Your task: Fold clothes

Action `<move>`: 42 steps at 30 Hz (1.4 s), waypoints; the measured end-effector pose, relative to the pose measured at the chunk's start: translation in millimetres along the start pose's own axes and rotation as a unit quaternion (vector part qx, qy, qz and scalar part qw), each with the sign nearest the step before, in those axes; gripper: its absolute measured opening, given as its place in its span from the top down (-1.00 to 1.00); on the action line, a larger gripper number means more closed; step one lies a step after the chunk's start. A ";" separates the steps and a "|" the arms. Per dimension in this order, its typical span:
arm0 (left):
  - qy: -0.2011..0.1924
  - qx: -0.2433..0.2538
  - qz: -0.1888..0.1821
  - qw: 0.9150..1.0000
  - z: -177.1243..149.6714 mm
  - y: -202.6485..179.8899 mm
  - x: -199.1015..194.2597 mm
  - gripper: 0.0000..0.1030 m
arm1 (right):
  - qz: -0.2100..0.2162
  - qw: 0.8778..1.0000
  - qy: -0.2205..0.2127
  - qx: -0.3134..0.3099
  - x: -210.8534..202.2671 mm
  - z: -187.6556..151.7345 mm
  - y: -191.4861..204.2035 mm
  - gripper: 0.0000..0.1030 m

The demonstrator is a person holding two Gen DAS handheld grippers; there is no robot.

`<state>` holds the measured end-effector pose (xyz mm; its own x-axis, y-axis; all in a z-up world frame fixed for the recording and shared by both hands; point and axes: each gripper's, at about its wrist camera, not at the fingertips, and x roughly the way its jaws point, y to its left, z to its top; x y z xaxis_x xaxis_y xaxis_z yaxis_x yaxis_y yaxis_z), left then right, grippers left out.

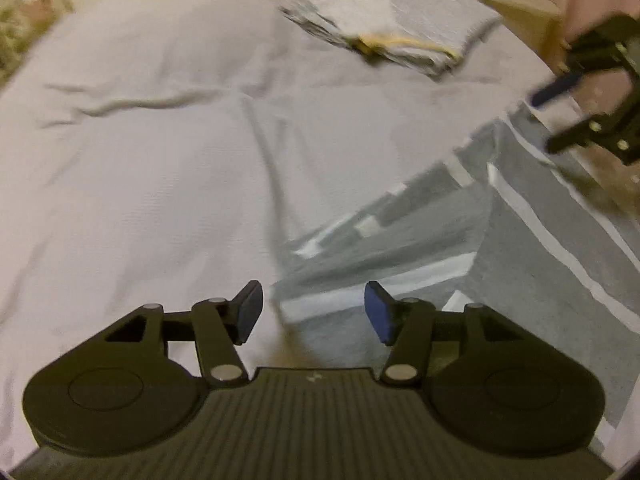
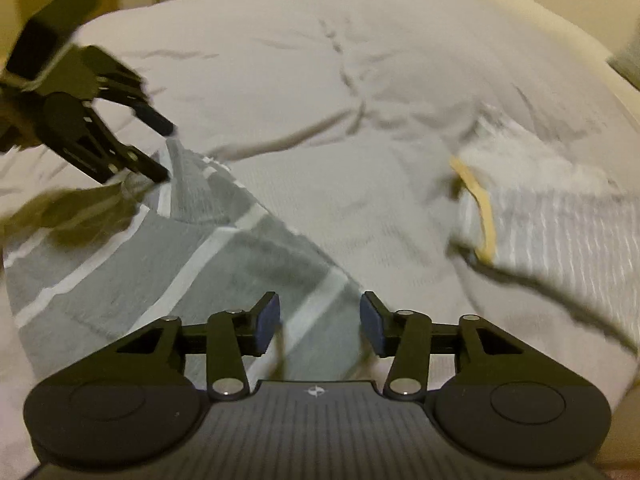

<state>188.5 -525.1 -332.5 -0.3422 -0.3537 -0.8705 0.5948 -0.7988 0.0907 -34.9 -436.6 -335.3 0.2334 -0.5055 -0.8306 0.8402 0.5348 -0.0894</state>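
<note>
- A grey garment with white stripes (image 1: 460,240) lies spread on a pale bedsheet (image 1: 140,160), filling the lower right of the left wrist view and the lower left of the right wrist view.
- The left gripper (image 1: 312,312) sits at the bottom centre of its own view, its blue-padded fingers (image 1: 378,312) wide apart with nothing between them; the garment's near edge lies just beyond the tips.
- In the right wrist view the left gripper appears at the upper left of the frame, blurred, its fingers spread on either side of a raised corner of the garment; whether they touch the cloth cannot be told.
- The right gripper (image 2: 319,322) sits at the bottom centre of its view, jaws parted and holding nothing, poised over the striped cloth.
- In the left wrist view the right gripper shows at the upper right edge of the frame, blurred, fingers spread near the garment's far end.
- A folded pile of light striped clothes with a yellow band (image 2: 532,216) rests on the sheet at the right of the right wrist view, and at the upper centre of the left wrist view, well apart from the grey garment.
</note>
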 end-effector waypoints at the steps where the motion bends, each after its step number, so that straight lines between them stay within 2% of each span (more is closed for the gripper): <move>1: 0.008 0.003 -0.009 1.000 2.0 0.0 5.3 0.12 | 0.000 1.000 0.004 -0.008 4.8 1.4 -1.8 0.02; 2: 0.014 0.003 -0.016 1.000 2.7 0.6 8.9 0.23 | 0.002 1.000 0.008 -0.012 9.4 2.6 -4.0 0.02; 3: 0.018 0.002 -0.021 1.000 2.6 1.5 11.0 0.52 | 0.007 1.000 0.015 -0.007 13.1 2.9 -7.6 0.02; 4: 0.021 -0.001 -0.023 1.000 1.7 2.7 11.9 0.72 | 0.013 1.000 0.022 -0.002 16.7 3.2 -11.2 0.03; 5: 0.023 -0.002 -0.023 0.999 1.2 3.3 11.3 0.81 | 0.019 0.999 0.030 0.004 20.3 3.2 -15.0 0.13; 6: 0.023 -0.004 -0.023 0.999 1.7 3.7 9.6 0.96 | 0.029 0.999 0.041 0.009 23.5 2.3 -19.0 0.33; 7: 0.021 -0.005 -0.020 1.000 2.9 4.0 7.4 0.96 | 0.034 0.998 0.050 0.009 25.7 2.1 -22.2 0.83; 8: 0.018 -0.010 -0.013 1.000 3.8 5.8 6.3 0.99 | 0.027 0.998 0.052 0.007 25.9 2.4 -25.0 1.00; 12: 0.012 -0.045 0.016 0.999 6.4 18.0 7.1 1.00 | -0.001 0.998 0.047 0.029 27.1 0.7 -39.0 1.00; 14: 0.022 -0.052 0.032 0.998 5.6 20.3 16.6 1.00 | -0.014 0.998 0.052 0.031 29.5 -0.9 -41.0 1.00; 17: 0.015 -0.061 0.057 0.996 4.8 23.3 11.5 0.99 | -0.030 0.997 0.041 0.055 14.5 1.4 -40.0 1.00; 19: -0.001 -0.062 0.067 0.996 6.5 22.6 0.1 0.99 | -0.026 0.997 0.026 0.070 1.3 5.0 -32.9 0.86; 22: -0.026 -0.053 0.040 0.997 11.2 8.1 -15.5 0.96 | 0.009 0.997 0.002 0.080 -11.2 12.4 -8.1 0.76; 23: -0.031 -0.049 0.025 0.998 12.7 1.5 -18.1 0.94 | 0.023 0.997 0.001 0.075 -9.6 13.6 1.4 0.66; 25: -0.028 -0.033 -0.003 0.999 12.5 -13.9 -12.8 0.85 | 0.053 0.997 0.004 0.062 -1.6 15.4 21.9 0.58; 27: -0.014 -0.008 -0.017 1.000 9.3 -28.8 1.7 0.85 | 0.059 0.997 0.012 0.041 10.1 13.4 32.4 0.58; 28: -0.008 0.003 -0.014 1.000 7.0 -33.3 10.2 0.85 | 0.054 0.998 0.016 0.032 16.1 11.3 34.4 0.57; 30: 0.003 0.004 0.005 1.000 2.3 -31.3 23.8 0.84 | 0.016 0.999 0.025 0.040 24.0 2.4 18.5 0.58; 33: 0.013 -0.023 0.043 0.999 -3.2 -17.0 33.5 0.84 | -0.030 0.997 0.039 0.063 21.5 -10.9 -10.9 0.61; 34: 0.018 -0.030 0.056 0.998 -5.1 -12.5 33.9 0.83 | -0.044 0.996 0.045 0.069 20.4 -15.0 -19.9 0.71; 35: 0.022 -0.036 0.067 0.997 -6.8 -8.7 31.3 0.81 | -0.056 0.994 0.051 0.076 18.3 -19.0 -27.3 0.63; 38: 0.018 -0.049 0.083 0.995 -11.7 -3.9 10.1 0.81 | -0.079 0.989 0.060 0.107 0.3 -28.5 -31.2 0.63; 39: 0.013 -0.053 0.083 0.995 -13.8 -6.9 -0.4 0.81 | -0.083 0.988 0.061 0.119 -6.5 -31.4 -31.4 0.62; 42: -0.005 -0.061 0.069 0.996 -20.4 -24.2 -31.7 0.81 | -0.052 0.987 0.042 0.147 -28.4 -35.7 -8.7 0.59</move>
<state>199.8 -484.6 -317.0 -0.2576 -0.4610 -0.8492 0.7198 -0.6779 0.1496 -66.3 -402.7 -330.6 0.1085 -0.4831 -0.8688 0.9659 0.2580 -0.0229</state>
